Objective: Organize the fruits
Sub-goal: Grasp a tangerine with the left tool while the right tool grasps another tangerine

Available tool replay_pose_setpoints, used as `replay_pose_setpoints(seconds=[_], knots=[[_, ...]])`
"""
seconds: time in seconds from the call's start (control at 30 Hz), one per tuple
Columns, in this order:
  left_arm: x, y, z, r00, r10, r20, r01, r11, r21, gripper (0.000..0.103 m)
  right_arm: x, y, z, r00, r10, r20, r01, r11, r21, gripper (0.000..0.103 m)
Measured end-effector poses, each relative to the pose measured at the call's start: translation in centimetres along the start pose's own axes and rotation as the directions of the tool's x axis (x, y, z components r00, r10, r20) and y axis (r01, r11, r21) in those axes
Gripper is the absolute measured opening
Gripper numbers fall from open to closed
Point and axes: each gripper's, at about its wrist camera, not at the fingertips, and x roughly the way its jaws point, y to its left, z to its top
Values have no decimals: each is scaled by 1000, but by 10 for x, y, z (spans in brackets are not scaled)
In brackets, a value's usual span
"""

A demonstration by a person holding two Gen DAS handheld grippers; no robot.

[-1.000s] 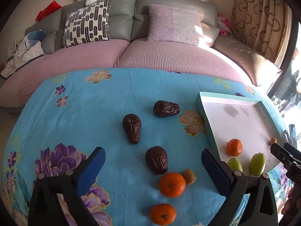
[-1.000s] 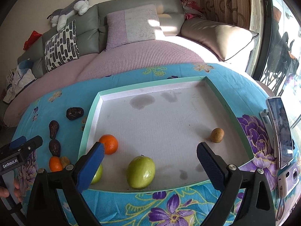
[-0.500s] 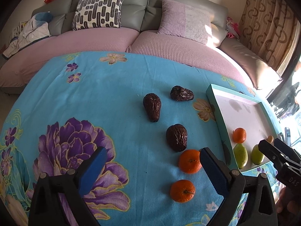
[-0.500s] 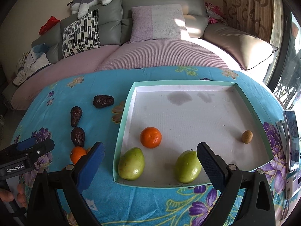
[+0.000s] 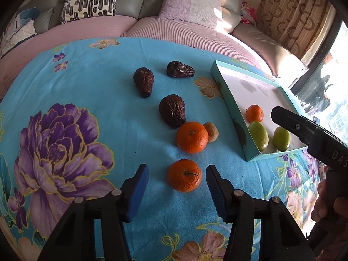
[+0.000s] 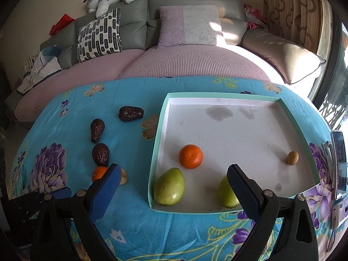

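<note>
Two black clamp-style grippers — left gripper [image 5: 177,181], right gripper [image 6: 174,179] — blue ribbed pads, silver pivot screws, white lettering.

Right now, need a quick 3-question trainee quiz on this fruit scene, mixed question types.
1. True or false: the left gripper is shut on the nearest orange.
2. How many fruits lie in the tray?
3. Multiple choice: the three dark wrinkled fruits are A) in the tray, B) on the blue cloth, C) on the sofa.

Key:
1. False. Its jaws are open on either side of the orange, not closed on it.
2. Four: one orange, two green fruits, one small brown fruit.
3. B
</note>
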Motion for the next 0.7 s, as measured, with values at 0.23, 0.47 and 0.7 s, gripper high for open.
replay_pose_setpoints(seconds=[0.23, 0.47, 0.7], knots=[[8, -6, -3, 1000, -11, -28, 11, 1000, 23, 38, 4, 0, 0, 1000, 6, -11, -6, 1000, -5, 98], [7, -8, -2, 1000, -15, -5, 15, 1000, 27, 35, 4, -1, 0, 1000, 3, -10, -3, 1000, -2, 98], [-5, 14, 7, 998, 19, 65, -15, 998, -53, 35, 2, 7, 0, 999, 34, 9, -34, 999, -42, 82]])
